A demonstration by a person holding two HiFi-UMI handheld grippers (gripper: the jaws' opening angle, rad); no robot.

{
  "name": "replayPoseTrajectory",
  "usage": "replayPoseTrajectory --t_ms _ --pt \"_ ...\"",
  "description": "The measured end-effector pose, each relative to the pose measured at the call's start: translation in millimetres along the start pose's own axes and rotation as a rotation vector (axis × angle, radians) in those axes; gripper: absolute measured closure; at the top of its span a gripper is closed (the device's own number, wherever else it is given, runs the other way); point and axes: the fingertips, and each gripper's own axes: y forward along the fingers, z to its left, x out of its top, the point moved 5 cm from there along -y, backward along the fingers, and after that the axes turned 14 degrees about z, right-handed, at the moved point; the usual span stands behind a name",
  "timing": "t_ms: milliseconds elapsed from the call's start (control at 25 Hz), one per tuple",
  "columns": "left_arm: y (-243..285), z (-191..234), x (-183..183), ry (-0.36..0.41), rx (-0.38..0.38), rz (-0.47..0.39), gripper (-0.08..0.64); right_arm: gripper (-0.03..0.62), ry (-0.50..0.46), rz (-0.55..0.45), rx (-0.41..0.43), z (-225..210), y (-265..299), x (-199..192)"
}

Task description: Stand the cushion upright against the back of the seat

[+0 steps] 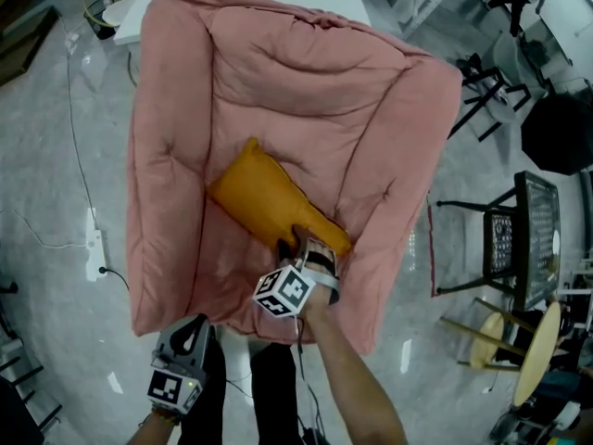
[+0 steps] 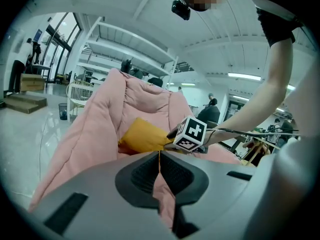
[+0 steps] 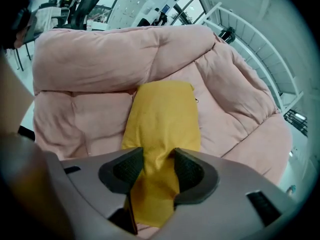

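Pinching cushion point(image 3: 162, 119): right claw point(image 3: 159, 168) | left claw point(image 2: 159, 165) closed, empty | cushion's near end hidden behind right claw

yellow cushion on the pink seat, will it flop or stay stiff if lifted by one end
The cushion would probably sag: its end is pinched narrow in the right gripper. It is likely light too, since it looks soft and stuffed.
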Motion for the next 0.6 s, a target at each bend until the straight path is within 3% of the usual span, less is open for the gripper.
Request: replayPoseTrajectory --t_ms 280,600 --pt "2 4 0 0.029 -0.006 0.005 0.545 0.480 0.045 0.013 0.033 -1 -2 1" --pt "9 -6 3 0.018 -0.013 0.004 0.545 0.544 0.210 -0.024 0.114 -9 -17 -2"
